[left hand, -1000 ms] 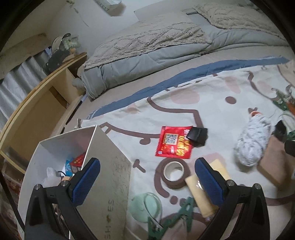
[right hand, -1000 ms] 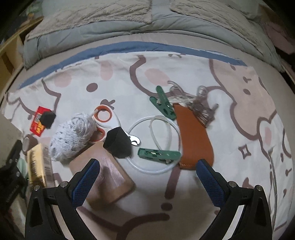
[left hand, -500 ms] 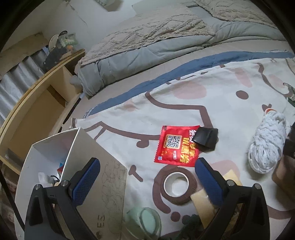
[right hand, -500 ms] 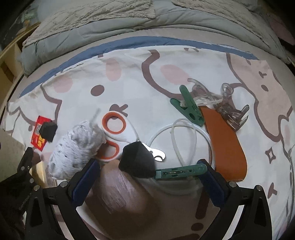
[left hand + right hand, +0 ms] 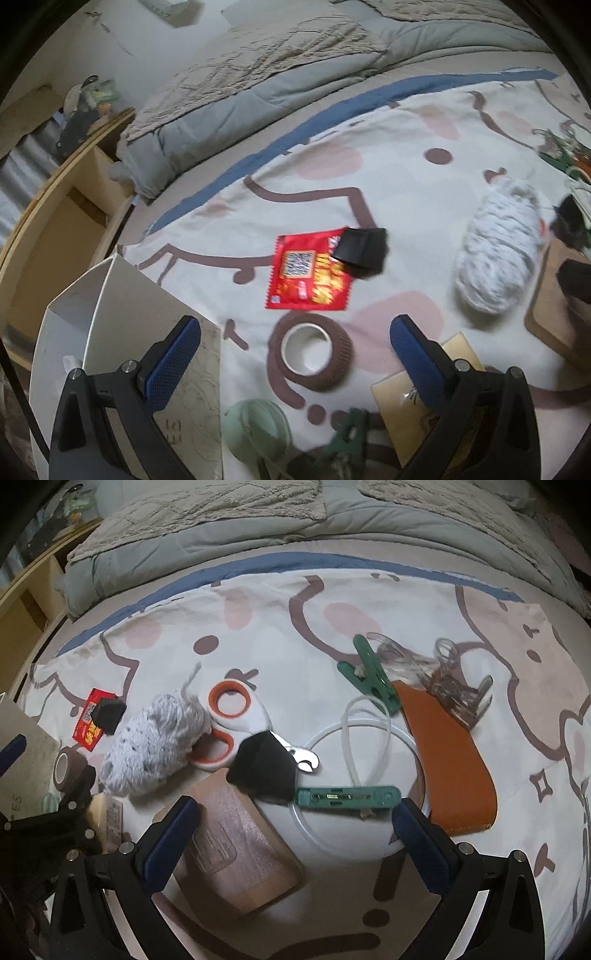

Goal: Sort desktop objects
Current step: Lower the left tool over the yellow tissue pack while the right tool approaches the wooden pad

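Loose objects lie on a patterned sheet. My left gripper [image 5: 295, 354] is open and straddles a brown tape roll [image 5: 310, 350]. Beyond it lie a red snack packet [image 5: 306, 275] with a black block [image 5: 364, 247] on its corner, and a grey yarn ball [image 5: 496, 249] to the right. My right gripper [image 5: 297, 830] is open above a green clip [image 5: 347, 797] and a white tube ring [image 5: 354, 775]. A black pouch [image 5: 264, 768], orange-handled scissors [image 5: 229, 725], a brown case [image 5: 240, 849] and an orange leather piece [image 5: 450, 760] lie around it.
An open white box [image 5: 147, 332] stands at the left with things inside. A mint round lid [image 5: 255, 432], a yellow pack [image 5: 410, 398] and a green clip [image 5: 347, 439] lie near the left gripper. Another green clip [image 5: 373, 677] and clear clips [image 5: 454, 690] lie farther right. Folded bedding [image 5: 258, 520] lies behind.
The left gripper has moved forward so the tape roll now lies between its fingers. The right gripper has come nearer to the green clip and tube ring. Both stay open.
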Tool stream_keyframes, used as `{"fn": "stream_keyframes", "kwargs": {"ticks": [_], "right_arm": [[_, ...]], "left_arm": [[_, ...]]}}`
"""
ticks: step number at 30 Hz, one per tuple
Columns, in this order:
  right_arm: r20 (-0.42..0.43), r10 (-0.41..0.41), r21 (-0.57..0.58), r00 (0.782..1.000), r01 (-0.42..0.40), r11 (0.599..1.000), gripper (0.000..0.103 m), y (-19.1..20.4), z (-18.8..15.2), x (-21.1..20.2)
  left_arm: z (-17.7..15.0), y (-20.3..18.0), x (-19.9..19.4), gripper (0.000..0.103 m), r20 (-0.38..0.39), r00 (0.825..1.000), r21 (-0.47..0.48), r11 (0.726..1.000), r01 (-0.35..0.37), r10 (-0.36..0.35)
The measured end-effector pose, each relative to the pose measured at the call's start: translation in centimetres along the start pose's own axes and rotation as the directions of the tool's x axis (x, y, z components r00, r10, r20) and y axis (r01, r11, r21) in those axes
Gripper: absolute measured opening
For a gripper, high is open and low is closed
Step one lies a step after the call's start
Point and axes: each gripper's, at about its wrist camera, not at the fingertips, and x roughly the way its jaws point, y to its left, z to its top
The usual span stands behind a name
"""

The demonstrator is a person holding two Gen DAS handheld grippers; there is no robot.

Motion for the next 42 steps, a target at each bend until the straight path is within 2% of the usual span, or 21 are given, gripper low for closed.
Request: {"fn": "stream_keyframes", "kwargs": {"ticks": [17,22,29,34,38,42], "right_arm": [[-0.017,0.004,-0.041,1.000,-0.005,0.999,0.103,-2.6,-4.2,-2.6],[-0.039,0.011,-0.039,0.999,-0.013,0.999,0.103,-4.1,-5.9,-3.6],[-0.058,0.020,-0.067,0.998,-0.024,0.997,0.103,-5.0,-8.2,-4.8],[-0.049,0.024,-0.115,0.999,-0.030,0.993,0.103,-4.7,-10.1,-5.6],[-0.006,0.039,-0.103,0.999,-0.040,0.994,0.103,-5.3,-11.0,-6.3],[0.014,0.036,-0.090,0.999,-0.034,0.995,0.103,-5.8,-11.7,-6.8]], "left_arm": [[-3.0,-2.8,-4.2,0.103,0.012,0.998,0.138,0.989,0.060,-0.062],[-4.2,-3.0,-5.3,0.103,-0.022,0.994,0.133,0.985,0.105,-0.103],[-6.9,-3.4,-7.4,0.103,-0.067,0.978,0.117,0.972,0.205,-0.198],[-8.9,-4.3,-9.7,0.103,-0.045,0.982,0.152,0.970,0.190,-0.185],[-9.7,-4.0,-11.8,0.103,0.015,0.980,0.091,0.976,0.196,-0.198],[-10.9,-3.2,-13.5,0.103,0.080,0.966,-0.077,0.965,0.252,-0.246]]}}
